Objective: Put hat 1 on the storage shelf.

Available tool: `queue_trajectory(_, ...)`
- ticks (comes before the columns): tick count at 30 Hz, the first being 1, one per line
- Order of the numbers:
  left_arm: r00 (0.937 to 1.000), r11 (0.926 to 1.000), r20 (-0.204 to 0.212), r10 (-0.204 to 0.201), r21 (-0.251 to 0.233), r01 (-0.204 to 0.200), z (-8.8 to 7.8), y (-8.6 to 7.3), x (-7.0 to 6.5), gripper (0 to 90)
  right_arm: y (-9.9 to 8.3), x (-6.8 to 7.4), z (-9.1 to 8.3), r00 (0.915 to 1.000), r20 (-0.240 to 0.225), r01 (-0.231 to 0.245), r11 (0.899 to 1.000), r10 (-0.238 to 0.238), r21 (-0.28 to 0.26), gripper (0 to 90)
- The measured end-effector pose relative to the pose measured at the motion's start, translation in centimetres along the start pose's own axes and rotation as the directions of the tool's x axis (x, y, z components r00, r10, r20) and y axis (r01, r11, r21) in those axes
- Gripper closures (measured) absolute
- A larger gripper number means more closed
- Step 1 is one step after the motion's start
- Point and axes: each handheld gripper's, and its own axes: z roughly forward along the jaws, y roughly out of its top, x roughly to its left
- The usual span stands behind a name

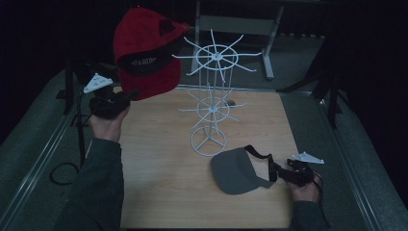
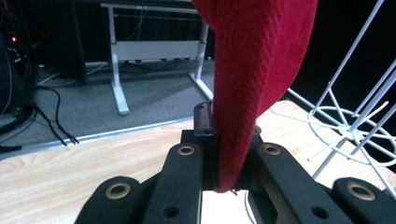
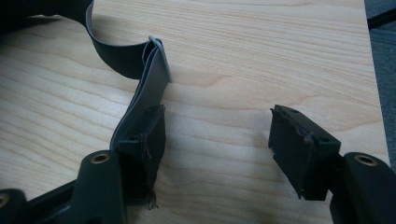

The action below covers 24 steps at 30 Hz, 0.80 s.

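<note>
Above the desk's far left corner, your left gripper holds the red cap clear of the wood — its jaws are clamped tight on the cap's brim, which in the left gripper view rises straight up from between the black pads as a red fold. The cap hangs tilted, its black inner band facing you, just left of the upper spokes of the white wire rack, whose round foot stands near the middle of the desk. Near the right edge, your right gripper rests low with its jaws wide apart — nothing is squeezed between them. The strap of the grey visor lies against the outer side of one pad in the right gripper view; bare wood shows in the gap.
</note>
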Motion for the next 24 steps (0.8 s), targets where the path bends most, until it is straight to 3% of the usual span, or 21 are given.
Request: queue_trajectory(24, 0.9982, 0.9984, 0.038, 0.047, 0.031, -0.048, 0.82, -0.54, -1.02, 85.9, 0.00, -0.01, 0.00, 1.0000, 0.000, 0.000, 1.000, 0.000, 0.000, 36.1)
